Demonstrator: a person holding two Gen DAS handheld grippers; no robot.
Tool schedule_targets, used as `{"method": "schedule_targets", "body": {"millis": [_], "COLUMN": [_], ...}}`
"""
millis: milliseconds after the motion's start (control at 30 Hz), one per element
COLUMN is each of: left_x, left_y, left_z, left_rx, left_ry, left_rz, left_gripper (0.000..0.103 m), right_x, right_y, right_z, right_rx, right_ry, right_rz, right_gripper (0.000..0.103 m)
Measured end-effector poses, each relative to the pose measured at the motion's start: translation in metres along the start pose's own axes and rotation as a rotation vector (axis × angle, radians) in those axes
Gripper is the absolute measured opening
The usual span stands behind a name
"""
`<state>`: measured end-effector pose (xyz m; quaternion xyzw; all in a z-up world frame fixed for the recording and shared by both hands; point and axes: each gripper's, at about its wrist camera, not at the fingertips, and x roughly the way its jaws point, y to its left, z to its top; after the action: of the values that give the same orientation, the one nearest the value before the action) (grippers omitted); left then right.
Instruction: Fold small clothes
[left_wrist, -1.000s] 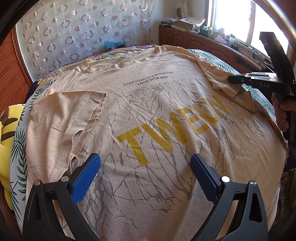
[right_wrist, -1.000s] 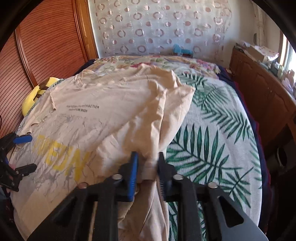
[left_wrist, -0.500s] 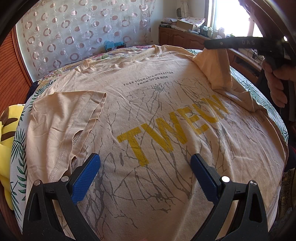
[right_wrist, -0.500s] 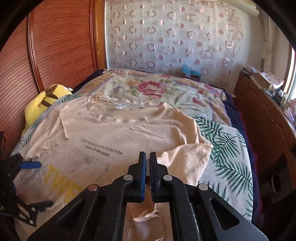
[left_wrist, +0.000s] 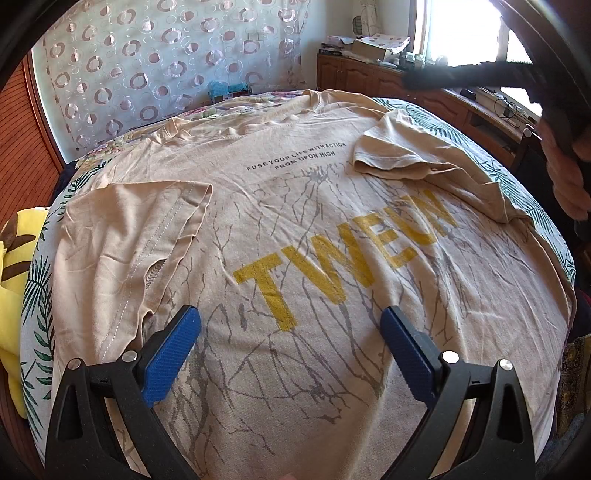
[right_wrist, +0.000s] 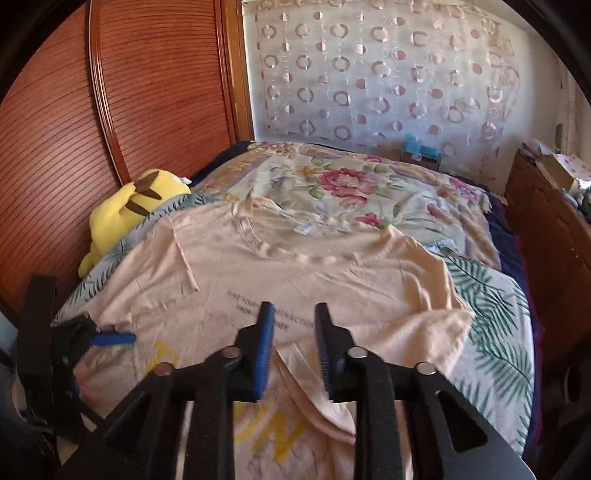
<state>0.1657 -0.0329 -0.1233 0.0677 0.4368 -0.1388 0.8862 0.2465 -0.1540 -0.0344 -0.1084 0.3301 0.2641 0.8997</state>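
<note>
Left wrist view: the beige T-shirt (left_wrist: 314, 236) lies spread face up across the bed, its yellow block lettering and thin grey branch print showing, with a small line of dark text nearer the collar. The left sleeve (left_wrist: 133, 236) is folded inward onto the chest, seam stitching up. The right sleeve (left_wrist: 402, 155) is also folded in and lies loose on the shirt front just beside the small text. The left gripper (left_wrist: 290, 350) hangs low over the hem area with its blue-padded jaws spread wide, nothing between them. At the upper right the right gripper (left_wrist: 410, 79) shows as a dark blurred bar above the sleeve, clear of the cloth, with the person's hand (left_wrist: 565, 173) on its grip. A leaf-print bedspread (left_wrist: 31, 291) shows around the shirt edges, and a yellow plush toy (left_wrist: 11, 280) sits at the far left.

Right wrist view: the right gripper (right_wrist: 293, 332) has its jaws parted with a clear gap and no fabric in them; the sleeve (right_wrist: 417, 336) lies below and to the right on the shirt (right_wrist: 258, 266). The left gripper (right_wrist: 110, 338) appears at the left edge over the shirt. Beyond lie the plush toy (right_wrist: 125, 210), a floral cover (right_wrist: 343, 188) and a circle-pattern curtain (right_wrist: 388, 74)
</note>
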Motion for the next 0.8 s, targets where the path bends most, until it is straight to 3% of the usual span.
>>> {"method": "schedule_targets", "body": {"millis": [167,467,500,533,600,800], "left_x": [0.0,0.0,0.0,0.0,0.0,0.0], "left_y": [0.0,0.0,0.0,0.0,0.0,0.0], "left_z": [0.0,0.0,0.0,0.0,0.0,0.0], "left_rx": [0.0,0.0,0.0,0.0,0.0,0.001], "left_ry": [0.0,0.0,0.0,0.0,0.0,0.0], "left_rz": [0.0,0.0,0.0,0.0,0.0,0.0], "left_gripper": [0.098,0.098,0.098,0.098,0.098,0.098], "right_x": [-0.015,-0.018,-0.016,-0.014,-0.015,-0.041], "right_y": [-0.019,-0.033,-0.033,-0.034,-0.031,-0.007], "right_z": [-0.044,-0.096,-0.099,-0.098,-0.095,-0.102], "right_rx": [0.022,0.089,0.086,0.08,0.071,0.008], "right_ry": [0.07,0.157,0.166,0.174,0.167,0.118], "right_rz": [-0.067,-0.075,-0.077,-0.079,-0.073,0.003], "right_gripper": [0.035,0.034,0.032,0.019,0.007,0.005]}}
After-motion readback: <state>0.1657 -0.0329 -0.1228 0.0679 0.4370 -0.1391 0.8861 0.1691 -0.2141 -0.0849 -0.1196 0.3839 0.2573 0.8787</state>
